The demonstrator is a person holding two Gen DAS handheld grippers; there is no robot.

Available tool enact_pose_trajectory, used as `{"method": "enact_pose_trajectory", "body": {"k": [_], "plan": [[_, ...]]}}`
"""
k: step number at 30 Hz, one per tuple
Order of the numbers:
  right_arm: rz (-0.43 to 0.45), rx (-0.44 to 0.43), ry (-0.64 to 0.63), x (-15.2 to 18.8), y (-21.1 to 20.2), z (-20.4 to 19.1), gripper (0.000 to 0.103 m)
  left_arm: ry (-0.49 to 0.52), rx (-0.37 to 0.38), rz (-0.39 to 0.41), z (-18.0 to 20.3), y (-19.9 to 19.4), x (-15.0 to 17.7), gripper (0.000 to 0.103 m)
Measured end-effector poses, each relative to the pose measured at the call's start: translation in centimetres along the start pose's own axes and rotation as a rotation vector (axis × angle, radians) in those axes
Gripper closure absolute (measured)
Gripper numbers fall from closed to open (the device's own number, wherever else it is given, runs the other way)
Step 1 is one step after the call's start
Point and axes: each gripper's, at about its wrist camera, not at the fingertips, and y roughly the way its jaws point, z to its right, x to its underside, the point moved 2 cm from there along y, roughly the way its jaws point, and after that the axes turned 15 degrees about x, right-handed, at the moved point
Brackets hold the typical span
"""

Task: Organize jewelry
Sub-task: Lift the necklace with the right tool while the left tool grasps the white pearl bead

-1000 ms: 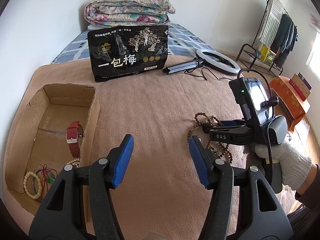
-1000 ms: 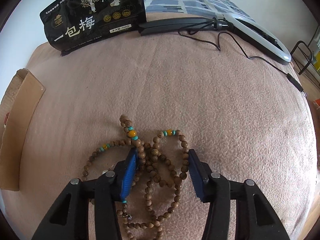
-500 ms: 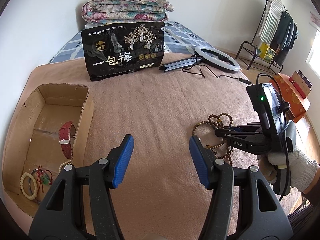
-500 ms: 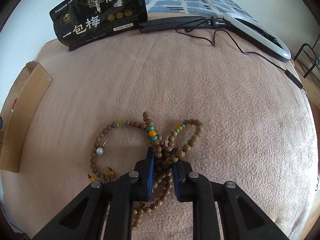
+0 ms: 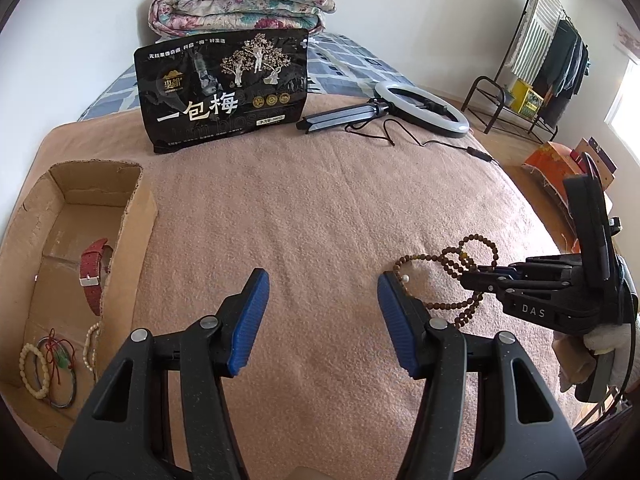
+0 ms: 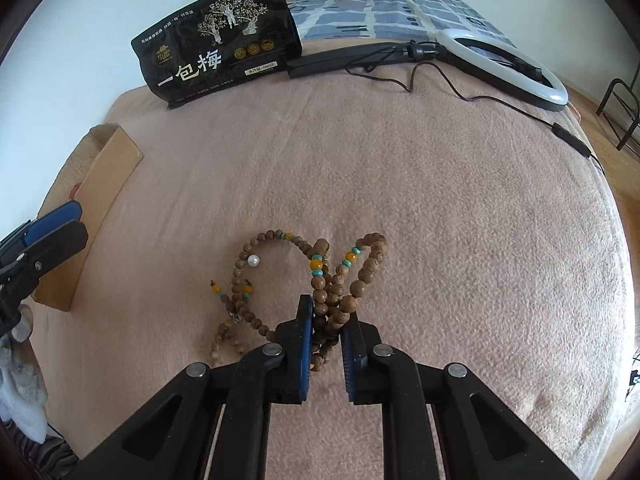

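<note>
A long string of brown wooden beads (image 6: 316, 264) with orange and turquoise accents lies bunched on the pink blanket. My right gripper (image 6: 326, 304) is shut on a clump of its strands; a loose pearl (image 6: 253, 260) sits beside the loops. In the left wrist view the same beads (image 5: 420, 258) trail from the right gripper (image 5: 470, 274). My left gripper (image 5: 320, 284) hovers over bare blanket, its jaws closing with nothing between them. A cardboard box (image 5: 132, 216) at the left holds a red watch (image 5: 92, 276) and bracelets (image 5: 36, 364).
A black snack bag (image 5: 224, 88) stands at the back, with a ring light (image 5: 420, 108) and its cable lying to the right. A folded quilt (image 5: 240, 4) is behind them. A clothes rack (image 5: 552, 52) stands off the bed at the far right.
My right gripper's jaws closed on the bead strands and pulled them into a bunch, uncovering the pearl. The left gripper drifted a little and its jaws narrowed slightly.
</note>
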Motion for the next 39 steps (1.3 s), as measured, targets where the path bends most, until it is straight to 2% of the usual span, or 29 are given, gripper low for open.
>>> {"method": "enact_pose_trajectory", "body": {"k": [5,8,11,16,22,26,30,39], "plan": [[0.023,-0.033,0.050,0.6,-1.5,2.5,0.092,0.008,0.000,-0.026,0.7,1.1,0.4,0.051],[0.069,-0.078,0.072,0.4,-3.7,3.6,0.092,0.015,0.009,-0.026,1.3,1.5,0.5,0.051],[0.107,-0.077,0.072,0.3,-5.3,4.5,0.092,0.017,0.029,-0.029,1.9,2.1,0.3,0.051],[0.067,-0.063,0.110,1.2,-4.3,6.8,0.092,0.031,0.058,-0.051,3.5,3.6,0.5,0.057],[0.022,0.090,0.080,2.5,-1.5,9.8,0.092,0.069,0.096,-0.087,5.9,5.9,0.9,0.059],[-0.008,0.182,0.077,3.1,0.4,12.0,0.092,0.054,0.127,-0.111,6.7,7.7,1.5,0.059],[-0.040,0.187,0.086,3.6,1.9,12.8,0.092,0.077,0.124,-0.140,7.8,9.5,1.8,0.063],[-0.030,0.195,0.065,3.4,1.9,11.9,0.092,0.115,0.114,-0.162,9.2,12.2,1.9,0.068]]}}
